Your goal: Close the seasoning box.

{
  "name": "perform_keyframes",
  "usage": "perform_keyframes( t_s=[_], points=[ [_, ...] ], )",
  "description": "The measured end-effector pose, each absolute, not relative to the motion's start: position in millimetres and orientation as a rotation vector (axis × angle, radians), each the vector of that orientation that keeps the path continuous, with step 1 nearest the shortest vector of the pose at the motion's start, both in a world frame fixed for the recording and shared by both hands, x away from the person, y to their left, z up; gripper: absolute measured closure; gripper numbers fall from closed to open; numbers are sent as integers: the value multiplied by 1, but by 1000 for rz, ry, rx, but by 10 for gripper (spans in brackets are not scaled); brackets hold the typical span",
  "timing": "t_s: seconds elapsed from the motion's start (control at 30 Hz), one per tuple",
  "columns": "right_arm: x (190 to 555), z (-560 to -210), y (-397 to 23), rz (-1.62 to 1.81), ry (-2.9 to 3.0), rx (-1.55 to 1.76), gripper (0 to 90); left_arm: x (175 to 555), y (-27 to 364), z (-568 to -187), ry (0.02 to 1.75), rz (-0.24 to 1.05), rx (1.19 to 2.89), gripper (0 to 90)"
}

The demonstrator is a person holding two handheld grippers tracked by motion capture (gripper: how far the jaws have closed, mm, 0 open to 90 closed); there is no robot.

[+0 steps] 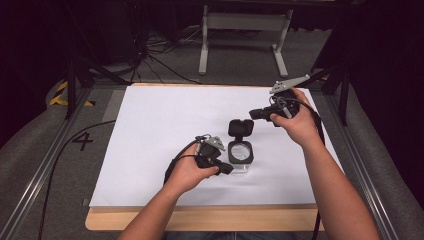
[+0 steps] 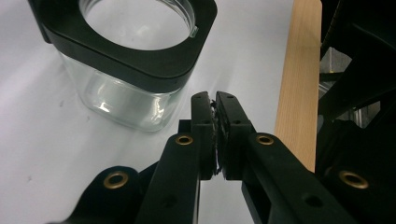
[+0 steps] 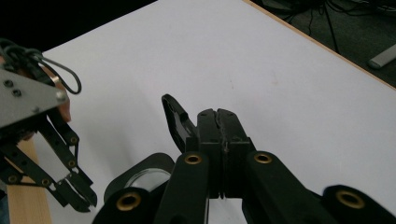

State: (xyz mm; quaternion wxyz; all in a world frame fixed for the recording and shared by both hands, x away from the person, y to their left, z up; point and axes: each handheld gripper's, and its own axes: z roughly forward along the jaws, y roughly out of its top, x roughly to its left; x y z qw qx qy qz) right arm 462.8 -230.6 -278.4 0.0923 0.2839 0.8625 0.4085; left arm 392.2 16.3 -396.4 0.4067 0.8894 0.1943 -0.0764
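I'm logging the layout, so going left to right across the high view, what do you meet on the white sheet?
Left gripper → glass jar with its black lid flipped open behind it → right gripper, raised, held farther back.

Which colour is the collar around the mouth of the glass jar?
Black. The collar shows best in the left gripper view, above the clear glass jar.

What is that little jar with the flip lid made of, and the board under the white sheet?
The jar looks like clear glass: you see through its walls, which catch bright glints. Its collar and the flipped-open lid look like matte black plastic, though that is a guess. The board looks like pale, unvarnished wood with faint grain. The white sheet seems to be matte paper.
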Motion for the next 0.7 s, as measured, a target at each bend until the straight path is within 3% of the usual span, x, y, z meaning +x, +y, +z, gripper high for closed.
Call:
perform_keyframes(
  t_s=[0.7],
  points=[
    [479,-290,-214,1140,2608,880,900,396,10,-410,503,-169,2207,888]
  ],
)
